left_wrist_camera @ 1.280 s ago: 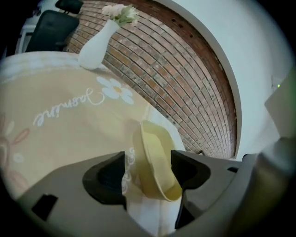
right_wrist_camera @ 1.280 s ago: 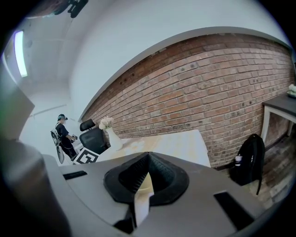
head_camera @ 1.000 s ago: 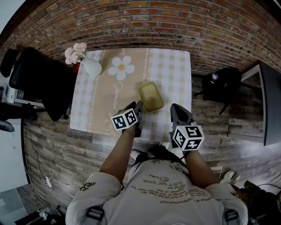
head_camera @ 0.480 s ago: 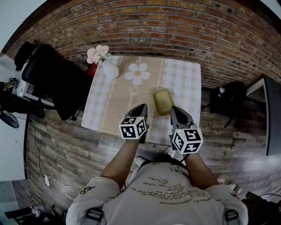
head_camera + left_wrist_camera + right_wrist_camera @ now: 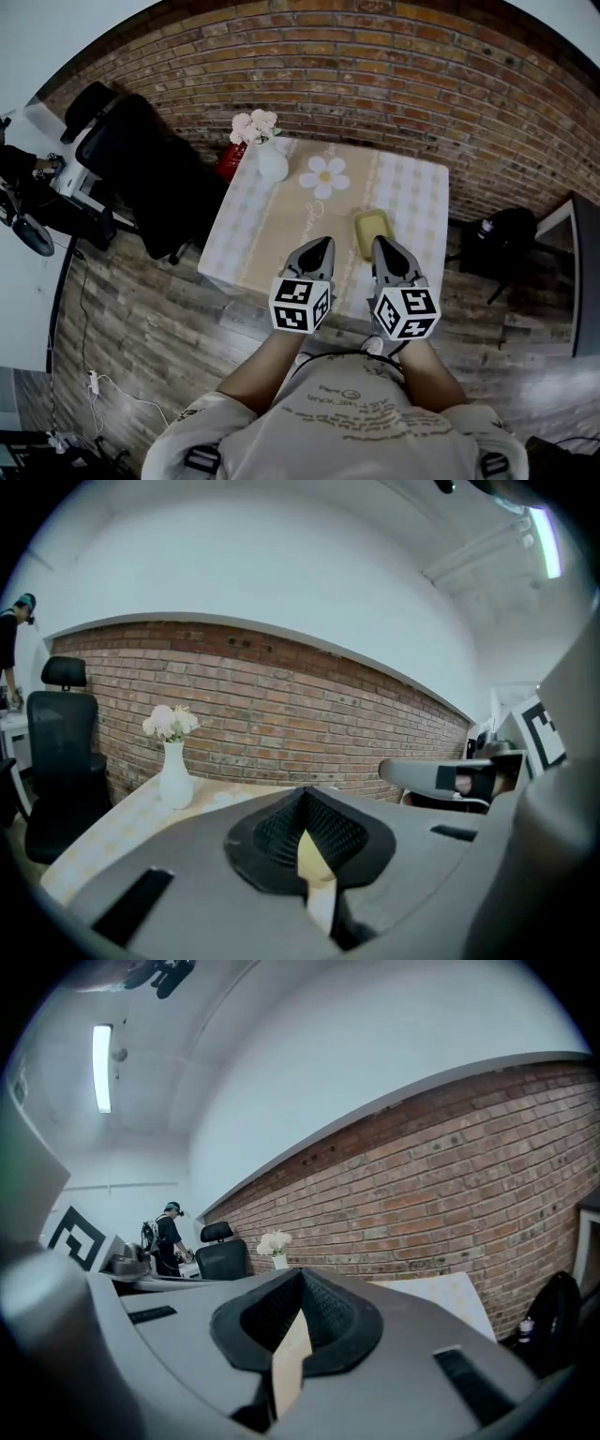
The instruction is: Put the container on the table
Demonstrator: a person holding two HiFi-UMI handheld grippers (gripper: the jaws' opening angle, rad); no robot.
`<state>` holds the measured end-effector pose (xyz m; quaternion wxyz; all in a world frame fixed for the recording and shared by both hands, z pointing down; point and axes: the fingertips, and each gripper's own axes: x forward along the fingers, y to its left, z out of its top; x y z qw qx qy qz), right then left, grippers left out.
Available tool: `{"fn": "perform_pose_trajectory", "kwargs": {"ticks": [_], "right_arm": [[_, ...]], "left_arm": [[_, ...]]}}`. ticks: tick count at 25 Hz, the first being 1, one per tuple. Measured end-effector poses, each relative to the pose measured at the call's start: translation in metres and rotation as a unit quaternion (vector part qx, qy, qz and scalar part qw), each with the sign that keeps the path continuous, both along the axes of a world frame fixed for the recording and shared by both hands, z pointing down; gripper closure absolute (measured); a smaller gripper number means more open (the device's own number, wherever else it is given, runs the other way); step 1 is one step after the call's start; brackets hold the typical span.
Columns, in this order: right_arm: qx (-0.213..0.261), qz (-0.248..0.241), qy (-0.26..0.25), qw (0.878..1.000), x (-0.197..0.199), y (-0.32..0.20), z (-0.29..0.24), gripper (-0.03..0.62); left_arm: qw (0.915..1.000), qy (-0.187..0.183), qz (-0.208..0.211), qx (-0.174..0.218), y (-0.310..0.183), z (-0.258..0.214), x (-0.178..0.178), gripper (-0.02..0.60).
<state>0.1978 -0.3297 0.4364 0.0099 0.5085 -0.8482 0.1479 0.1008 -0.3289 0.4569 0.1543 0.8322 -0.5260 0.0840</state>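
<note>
On the checked-cloth tabletop (image 5: pixel 281 234), the shallow yellow-green plastic container (image 5: pixel 367 225) sat near its front edge, probably light and stiff, best pinched by its rim. Your left gripper (image 5: pixel 322 246) and right gripper (image 5: pixel 382 246) hovered, jaws closed, empty.

brick wall (image 5: pixel 375 75), plank floor (image 5: pixel 141 309), black office chair (image 5: pixel 155 178).

a white vase (image 5: pixel 272 167) is standing upright, holding pale flowers (image 5: pixel 255 126), with a red object (image 5: pixel 229 159) sitting just beside it. a black office chair (image 5: pixel 150 178) is standing near the brick wall (image 5: pixel 375 75). a black bag (image 5: pixel 502 246) is resting on the wood floor (image 5: pixel 141 319), and a white cable (image 5: pixel 108 392) is trailing across the boards. a person (image 5: pixel 169 1239) is standing in the background.
</note>
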Motion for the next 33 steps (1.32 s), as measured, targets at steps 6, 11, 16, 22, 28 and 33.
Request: {"fn": "perform_pose_trajectory", "kwargs": {"ticks": [6,11,16,22,28,33], "right_arm": [[0.004,-0.002,0.005,1.0,-0.016,0.012,-0.002,0.592],[0.01,-0.01,0.011,1.0,-0.029,0.022,-0.003,0.592],[0.003,-0.012,0.007,1.0,-0.036,0.023,-0.001,0.592],[0.003,-0.005,0.0,1.0,-0.034,0.022,-0.003,0.592],[0.002,-0.007,0.007,1.0,-0.032,0.019,-0.001,0.592],[0.005,-0.009,0.008,1.0,-0.03,0.012,-0.003,0.592]], "left_arm": [[0.9996,-0.001,-0.013,0.026,0.027,-0.02,-0.023,0.577],[0.9992,-0.001,-0.032,0.025,0.03,-0.022,-0.044,0.577],[0.999,-0.008,-0.039,0.022,0.033,-0.018,-0.053,0.577],[0.999,-0.009,-0.038,0.02,0.036,-0.015,-0.053,0.577],[0.9992,0.0,-0.034,0.019,0.032,-0.016,-0.051,0.576],[0.9991,0.011,-0.028,0.029,0.027,-0.024,-0.049,0.577]]}}
